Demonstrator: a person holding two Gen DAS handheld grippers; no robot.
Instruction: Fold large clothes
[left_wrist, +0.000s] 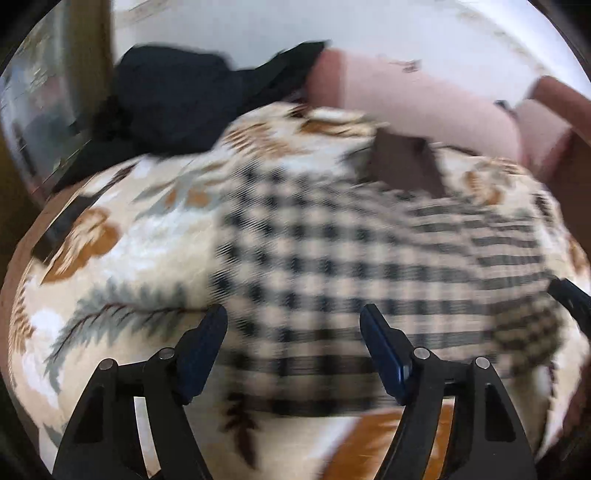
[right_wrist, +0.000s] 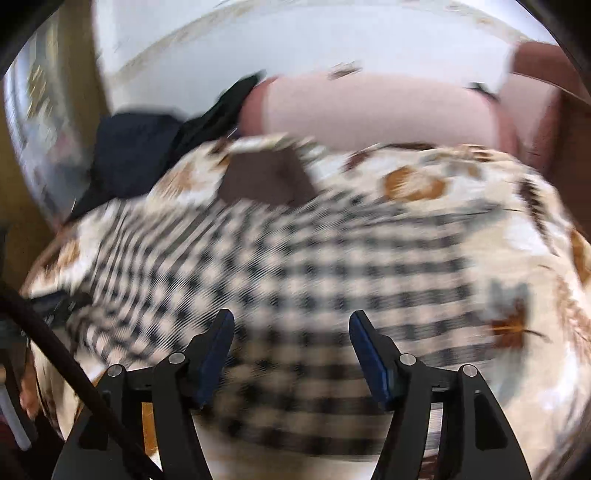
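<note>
A black-and-cream checked garment (left_wrist: 332, 258) lies spread flat on a floral blanket (left_wrist: 110, 258), blurred in both views. In the left wrist view my left gripper (left_wrist: 293, 314) hangs above the garment's near part, its jaws wide apart with nothing between them. The right wrist view shows the same garment (right_wrist: 314, 277) under my right gripper (right_wrist: 291, 319), which also stands open and empty above the cloth. A dark shape at the right edge (left_wrist: 570, 299) looks like the other gripper's finger.
A heap of dark clothes (left_wrist: 173, 96) sits at the back left, and a pink pillow (left_wrist: 406, 103) lies behind the garment. A brown patch (right_wrist: 266, 177) lies at the garment's far edge. A dark cable (right_wrist: 55, 350) crosses the lower left. The floral blanket (right_wrist: 517, 229) spreads out to the right.
</note>
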